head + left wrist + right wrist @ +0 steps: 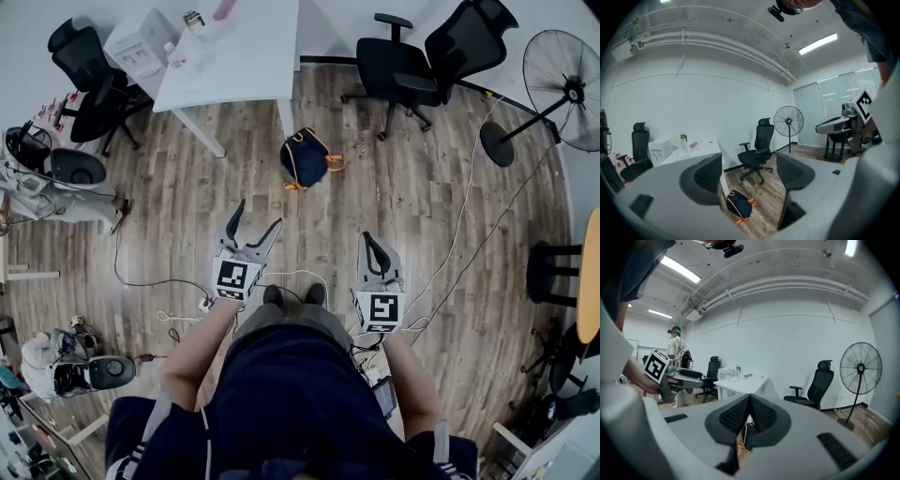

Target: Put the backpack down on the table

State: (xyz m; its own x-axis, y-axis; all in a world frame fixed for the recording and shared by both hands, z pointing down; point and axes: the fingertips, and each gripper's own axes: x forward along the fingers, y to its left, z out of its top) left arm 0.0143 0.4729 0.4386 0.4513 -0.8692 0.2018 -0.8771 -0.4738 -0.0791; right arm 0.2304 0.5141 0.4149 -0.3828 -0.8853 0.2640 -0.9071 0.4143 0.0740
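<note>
A dark blue backpack (305, 157) with orange trim stands on the wooden floor, just in front of the white table (234, 56). Both grippers are held out over the floor, well short of it. My left gripper (255, 225) is open with nothing between its jaws; in the left gripper view the backpack (739, 205) shows low in the gap of my left gripper (747, 171). My right gripper (369, 241) is shut and empty. In the right gripper view its pads meet at my right gripper (750, 401), and a strip of the backpack (746, 438) shows below them.
A white box (141, 42) and small bottles sit on the table. Black office chairs (427, 56) stand at the back right and another chair (89, 80) at the left. A standing fan (567, 89) is far right. Cables (459, 234) run over the floor. A person (675, 350) stands far off.
</note>
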